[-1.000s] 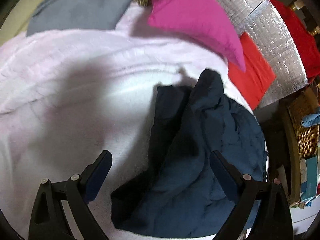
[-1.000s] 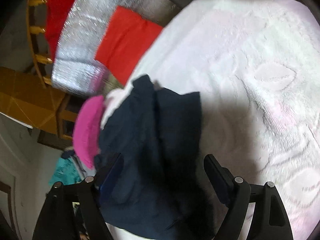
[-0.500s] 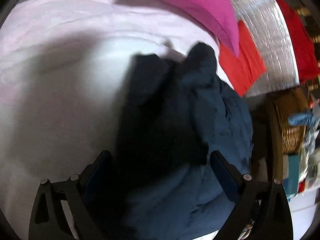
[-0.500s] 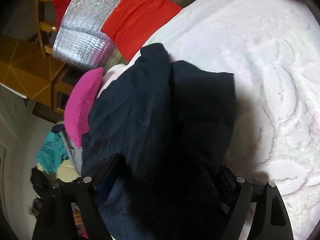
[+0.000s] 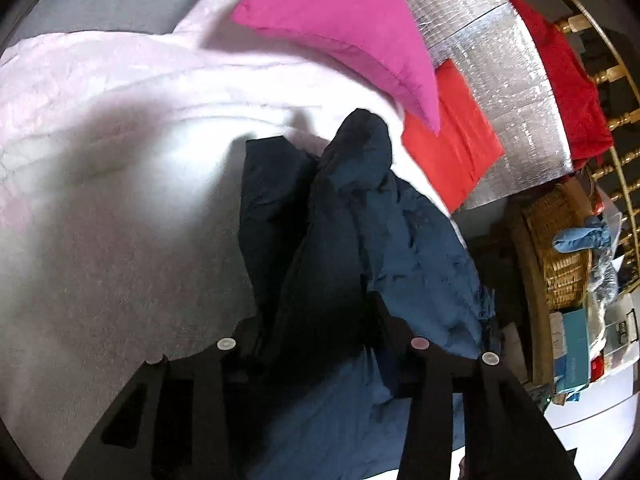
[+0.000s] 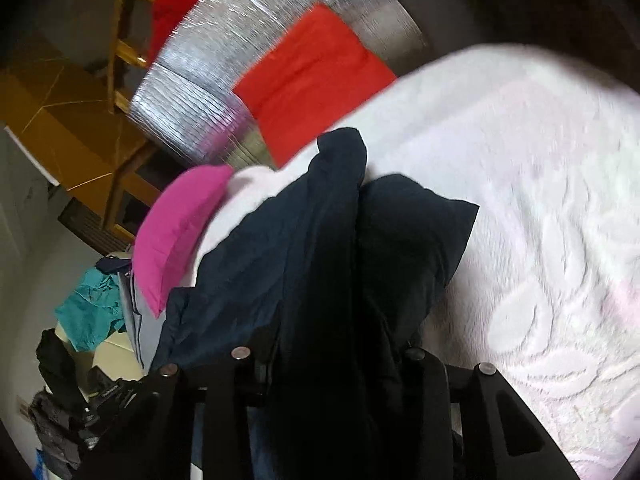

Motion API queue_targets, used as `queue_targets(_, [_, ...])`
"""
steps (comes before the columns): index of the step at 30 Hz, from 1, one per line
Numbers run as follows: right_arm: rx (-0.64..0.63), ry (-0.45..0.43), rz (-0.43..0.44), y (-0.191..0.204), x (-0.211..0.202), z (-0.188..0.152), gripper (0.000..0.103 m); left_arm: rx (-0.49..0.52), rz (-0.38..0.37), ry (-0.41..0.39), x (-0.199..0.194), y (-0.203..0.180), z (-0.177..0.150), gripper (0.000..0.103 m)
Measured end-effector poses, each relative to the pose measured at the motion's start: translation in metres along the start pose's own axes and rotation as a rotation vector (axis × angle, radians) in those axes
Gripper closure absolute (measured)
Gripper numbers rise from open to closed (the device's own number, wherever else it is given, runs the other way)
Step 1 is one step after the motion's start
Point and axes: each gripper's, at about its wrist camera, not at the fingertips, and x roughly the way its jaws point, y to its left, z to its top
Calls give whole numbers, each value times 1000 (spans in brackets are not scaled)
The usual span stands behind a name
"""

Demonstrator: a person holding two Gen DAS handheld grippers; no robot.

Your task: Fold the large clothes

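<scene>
Both grippers, left (image 5: 320,332) and right (image 6: 328,356), clamped on garment (image 5: 384,232) bunched on bed (image 5: 100,240). Step: grasp made. Next: lift, spread toward 12 o'clock.

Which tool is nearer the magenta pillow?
Hard to tell. Both the left tool and right tool clamp the navy garment, short of the magenta pillow.

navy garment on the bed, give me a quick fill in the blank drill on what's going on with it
1. Both hand-held grippers are shut on the ____ garment.
2. The garment lies on a pale ____ blanket.
3. Past the garment's far tip sits a ____ pillow.
4. A folded ____ cloth rests on the silver mat.

Missing words: navy; pink; magenta; red
</scene>
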Motion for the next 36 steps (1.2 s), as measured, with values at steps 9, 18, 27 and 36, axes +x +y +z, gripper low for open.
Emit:
queue_targets(9, [125,80,-42,-24,10,-4,37,-11,183,32,1,3,-7,32])
queue_targets(18, [124,13,-89,-21,-48,-18,31,161,385,-222,-66,-37,-40,29])
queue_targets(27, [109,-16,-12,-4,-83,-48,29,356,509,-385,-90,-79,-93,28])
queue_targets(36, [93,5,36,-2,-103,-72,29,507,574,-485,-102,-108,-137,28])
